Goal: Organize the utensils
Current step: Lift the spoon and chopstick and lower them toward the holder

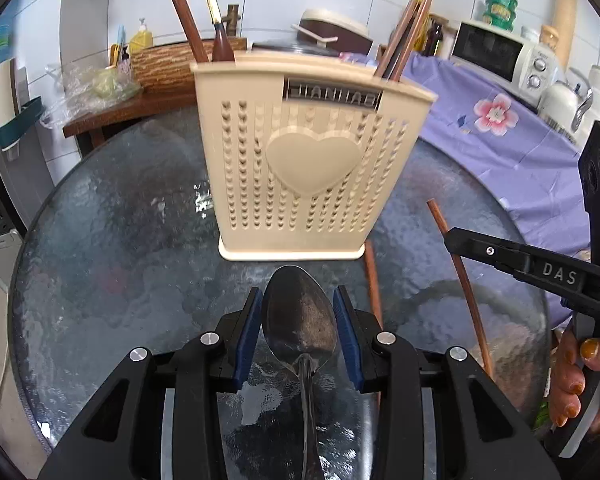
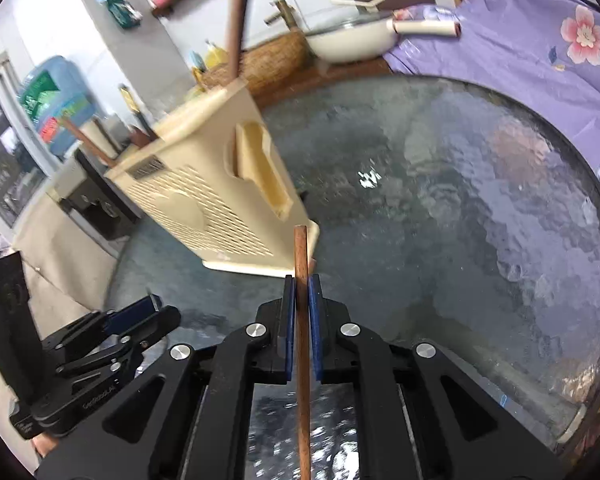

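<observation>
Your left fingers (image 1: 299, 332) are clamping the spoon (image 1: 299, 312) across its bowl; smooth steel, likely to slip or swing; your right fingers (image 2: 301, 328) are pinching a chopstick (image 2: 301, 300) near its tip; light, stiff; both are hanging over the counter (image 1: 120, 220) before the holder (image 1: 300, 152).

Glossy metal spoon (image 1: 299, 320), matt cream plastic holder (image 1: 308, 164), brown wooden chopstick (image 2: 302, 320), rippled glass tabletop (image 1: 112, 240).
</observation>
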A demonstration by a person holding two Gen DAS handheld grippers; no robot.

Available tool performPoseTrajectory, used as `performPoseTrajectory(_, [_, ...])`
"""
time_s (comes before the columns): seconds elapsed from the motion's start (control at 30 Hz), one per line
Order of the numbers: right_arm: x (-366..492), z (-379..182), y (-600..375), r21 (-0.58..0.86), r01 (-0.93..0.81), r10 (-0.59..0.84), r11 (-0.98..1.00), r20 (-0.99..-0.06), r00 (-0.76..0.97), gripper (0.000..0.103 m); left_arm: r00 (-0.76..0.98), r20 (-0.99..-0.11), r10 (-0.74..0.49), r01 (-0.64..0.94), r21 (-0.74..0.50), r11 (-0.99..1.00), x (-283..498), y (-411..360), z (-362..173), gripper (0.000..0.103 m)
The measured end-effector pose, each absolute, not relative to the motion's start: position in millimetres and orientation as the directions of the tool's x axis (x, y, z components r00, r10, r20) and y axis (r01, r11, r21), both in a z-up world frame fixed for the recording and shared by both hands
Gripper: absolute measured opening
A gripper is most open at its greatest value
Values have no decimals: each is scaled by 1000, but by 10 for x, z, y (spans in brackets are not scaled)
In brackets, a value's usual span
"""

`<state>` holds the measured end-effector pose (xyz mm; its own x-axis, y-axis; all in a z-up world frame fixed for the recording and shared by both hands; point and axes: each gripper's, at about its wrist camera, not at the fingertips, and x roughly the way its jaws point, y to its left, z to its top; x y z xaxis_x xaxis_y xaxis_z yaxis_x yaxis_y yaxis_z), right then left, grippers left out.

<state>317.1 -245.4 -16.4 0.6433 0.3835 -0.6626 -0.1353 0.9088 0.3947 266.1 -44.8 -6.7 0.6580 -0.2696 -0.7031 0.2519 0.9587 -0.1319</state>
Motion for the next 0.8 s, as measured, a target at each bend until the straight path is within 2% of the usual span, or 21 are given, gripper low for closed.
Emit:
performPoseTrajectory(0.27, [2846, 330, -2439, 398, -234, 437, 887, -561, 702, 8, 705, -640, -306, 286, -138, 948, 2422, -442, 248, 35])
performPoseTrajectory(0.8, [2556, 824, -2334, 361, -336, 483, 870, -484, 730, 8, 741, -586, -329, 319, -125, 940, 2272, -372, 529, 35])
